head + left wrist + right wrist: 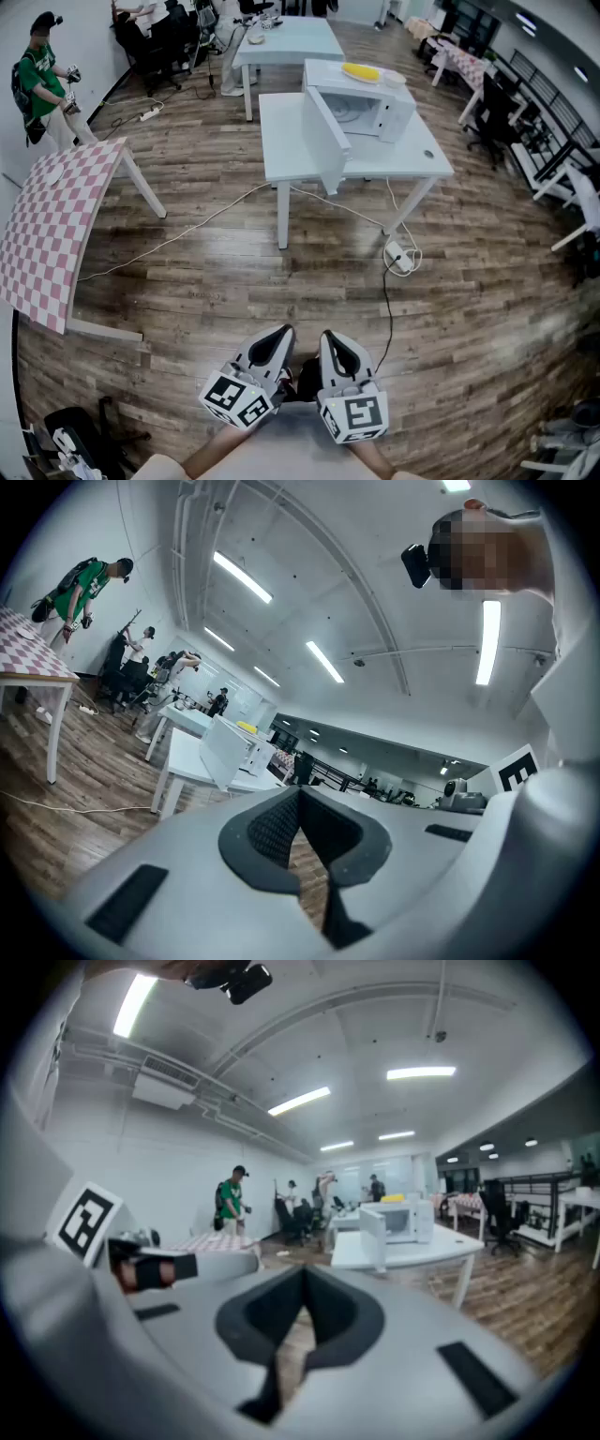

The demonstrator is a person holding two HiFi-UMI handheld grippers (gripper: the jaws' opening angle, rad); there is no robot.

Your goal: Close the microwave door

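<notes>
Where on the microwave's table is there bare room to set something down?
The white table is bare left of the open microwave door and along its front right edge. The microwave crowds the back right.

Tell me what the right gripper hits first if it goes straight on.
Nothing close, it seems: the right gripper aims over open floor toward the far wall. The white table with the open microwave lies right of that line; depth is unclear.

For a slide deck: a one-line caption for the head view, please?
Both shut, left gripper and right gripper hover over wood floor; ahead, microwave on white table, door open.
</notes>
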